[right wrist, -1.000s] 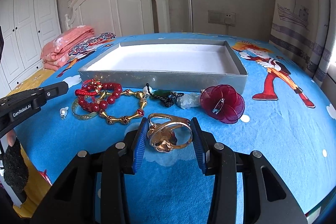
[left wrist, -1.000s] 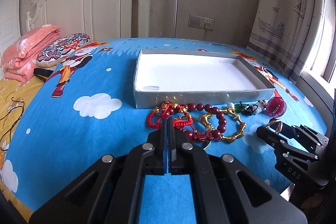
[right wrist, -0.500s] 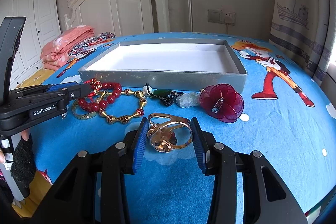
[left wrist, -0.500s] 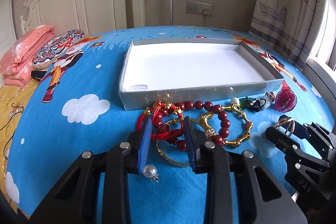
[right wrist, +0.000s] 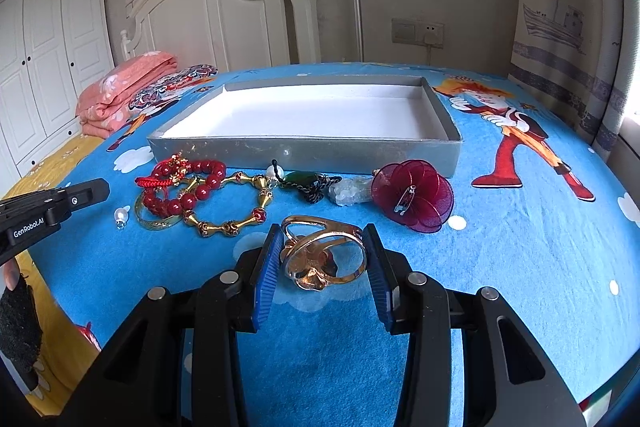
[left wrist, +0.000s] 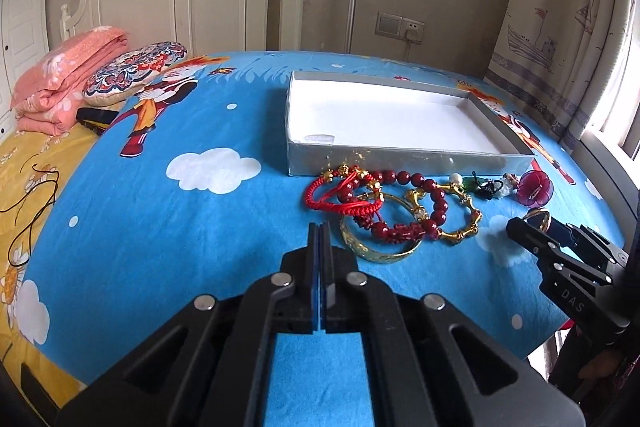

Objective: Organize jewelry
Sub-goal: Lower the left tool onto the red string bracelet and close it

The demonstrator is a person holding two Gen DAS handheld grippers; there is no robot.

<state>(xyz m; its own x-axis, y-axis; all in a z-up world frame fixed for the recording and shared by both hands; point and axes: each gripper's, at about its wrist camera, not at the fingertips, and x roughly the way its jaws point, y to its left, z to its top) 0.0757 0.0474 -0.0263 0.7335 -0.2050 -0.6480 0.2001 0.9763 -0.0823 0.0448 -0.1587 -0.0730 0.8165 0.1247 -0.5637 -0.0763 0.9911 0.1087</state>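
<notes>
In the left wrist view, your left gripper [left wrist: 320, 227] has snapped shut again on nothing and pulled back from the red cord bracelet [left wrist: 344, 195] it straddled half a second ago, so nothing got picked up. The shallow grey cardboard tray with a white floor [left wrist: 400, 159], just behind the pile, holds nothing.

In the right wrist view, your right gripper [right wrist: 322, 251] stays clamped on the gold openwork ring [right wrist: 320, 255], near the tray's front wall [right wrist: 304, 151]. A pearl drop [right wrist: 120, 215] lies loose, left of the pile.
</notes>
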